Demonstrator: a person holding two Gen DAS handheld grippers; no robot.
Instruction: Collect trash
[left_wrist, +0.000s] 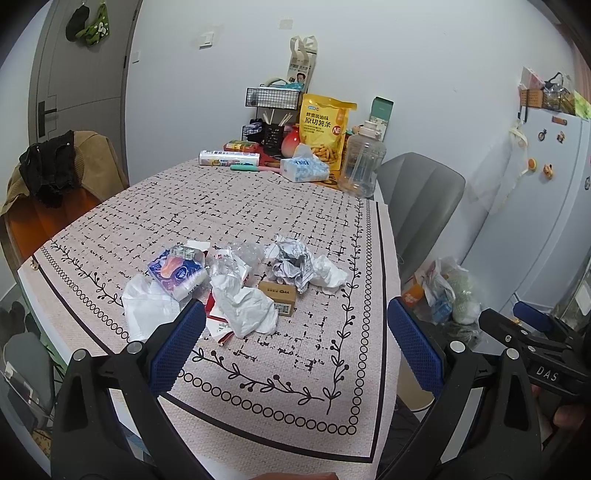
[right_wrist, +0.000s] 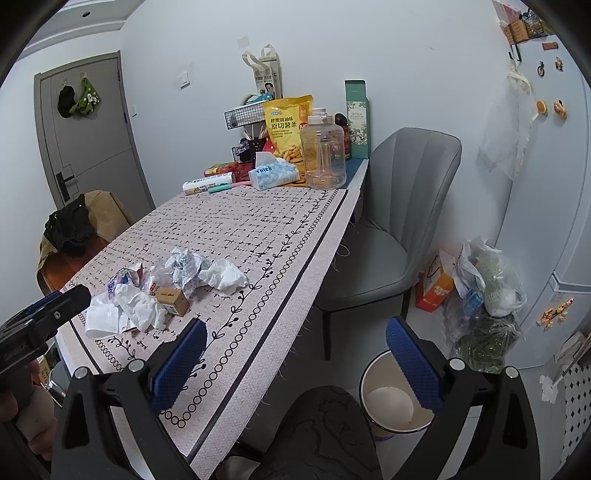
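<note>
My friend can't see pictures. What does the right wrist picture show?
An open right hand-held gripper hovers over the table edge and an empty white bin on the floor. A pile of trash, crumpled tissues, wrappers and a small box, lies on the patterned cloth, with a grey chair beside the table.

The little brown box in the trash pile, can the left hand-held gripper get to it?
Probably yes. The left hand-held gripper is open and aimed at the pile, and the brown box lies on its near edge. Only a white tissue lies against its left side.
</note>
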